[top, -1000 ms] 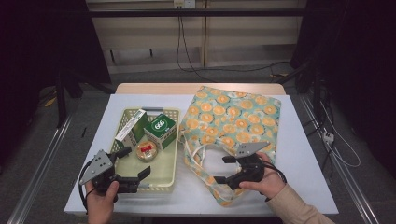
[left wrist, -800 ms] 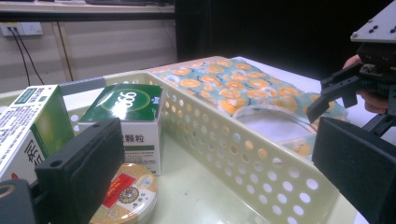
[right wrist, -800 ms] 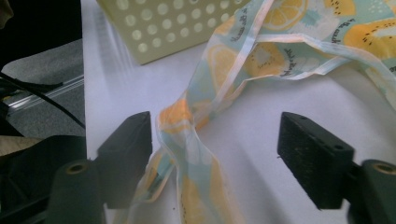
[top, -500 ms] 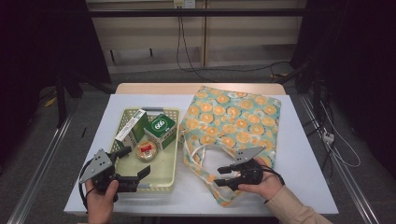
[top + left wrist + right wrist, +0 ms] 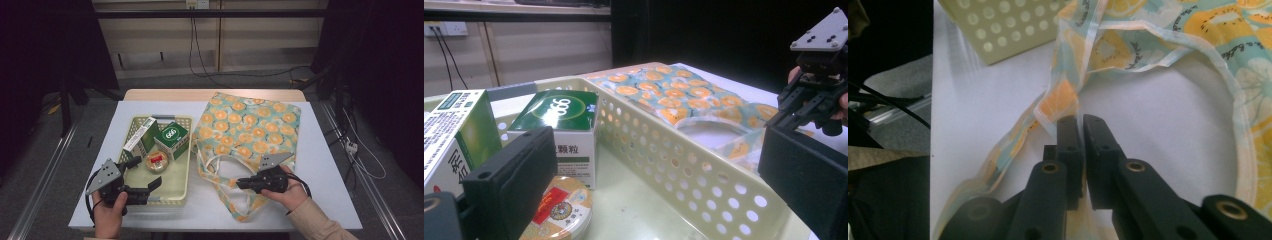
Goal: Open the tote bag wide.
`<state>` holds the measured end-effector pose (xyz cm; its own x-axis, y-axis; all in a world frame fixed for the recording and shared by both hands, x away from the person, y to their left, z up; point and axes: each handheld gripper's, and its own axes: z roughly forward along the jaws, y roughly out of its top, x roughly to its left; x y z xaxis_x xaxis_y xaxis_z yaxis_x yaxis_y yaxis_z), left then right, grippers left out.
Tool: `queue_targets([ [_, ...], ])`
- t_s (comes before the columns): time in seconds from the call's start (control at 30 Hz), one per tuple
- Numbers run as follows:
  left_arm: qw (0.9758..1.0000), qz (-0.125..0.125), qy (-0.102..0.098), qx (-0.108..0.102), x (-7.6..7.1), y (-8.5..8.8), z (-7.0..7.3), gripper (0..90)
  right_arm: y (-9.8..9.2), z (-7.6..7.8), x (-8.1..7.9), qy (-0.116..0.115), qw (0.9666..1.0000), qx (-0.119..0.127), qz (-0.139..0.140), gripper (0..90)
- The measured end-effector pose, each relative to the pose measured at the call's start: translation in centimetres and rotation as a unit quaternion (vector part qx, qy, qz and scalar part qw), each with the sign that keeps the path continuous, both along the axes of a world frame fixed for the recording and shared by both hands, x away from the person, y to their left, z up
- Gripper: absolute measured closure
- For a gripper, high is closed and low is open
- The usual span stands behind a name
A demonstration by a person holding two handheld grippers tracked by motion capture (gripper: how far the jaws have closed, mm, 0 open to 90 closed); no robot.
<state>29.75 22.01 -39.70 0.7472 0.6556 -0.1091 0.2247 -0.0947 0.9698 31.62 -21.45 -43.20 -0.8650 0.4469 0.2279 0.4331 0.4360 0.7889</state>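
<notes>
An orange-print tote bag (image 5: 250,130) lies flat on the right of the white table (image 5: 310,200). Its handle loop (image 5: 212,162) trails toward the near edge. My right gripper (image 5: 240,184) is shut on that handle strap (image 5: 1063,95), which is pinched between its two jaws (image 5: 1079,122). My left gripper (image 5: 148,171) hovers open over the near end of the pale yellow basket (image 5: 189,172), with nothing between its jaws (image 5: 654,190). The basket holds a green box (image 5: 171,140), a white-and-green box (image 5: 140,137) and a round tin (image 5: 156,162).
The basket's perforated wall (image 5: 684,165) stands between my left gripper's jaws and the bag (image 5: 659,90). The other gripper (image 5: 819,85) shows at far right in the left gripper view. Bare table (image 5: 210,220) lies along the near edge. Cables run on the floor behind.
My right gripper has slid a little left along the handle and its jaws have come together on the strap. The left gripper has stayed where it was, still open.
</notes>
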Motion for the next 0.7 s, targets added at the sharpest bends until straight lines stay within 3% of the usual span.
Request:
queue_targets([
  [0.23,1.0,0.002,-0.001,-0.004,0.0,0.2,0.1,2.3,-0.4,0.5,0.5,0.0,1.0,0.004,0.0,89.4],
  [0.4,1.0,0.003,0.001,-0.003,-0.2,0.3,0.1,2.3,-0.9,1.6,1.4,-0.009,0.9999,0.008,-0.011,89.4],
  [0.5,1.0,0.003,0.0,-0.007,-0.2,0.3,0.2,2.3,-1.4,2.4,2.6,-0.015,0.9996,0.007,-0.024,89.3],
  [0.7,1.0,0.002,0.001,-0.008,-0.2,0.4,0.2,2.3,-2.8,3.6,6.2,-0.005,0.998,-0.004,-0.063,89.4],
])
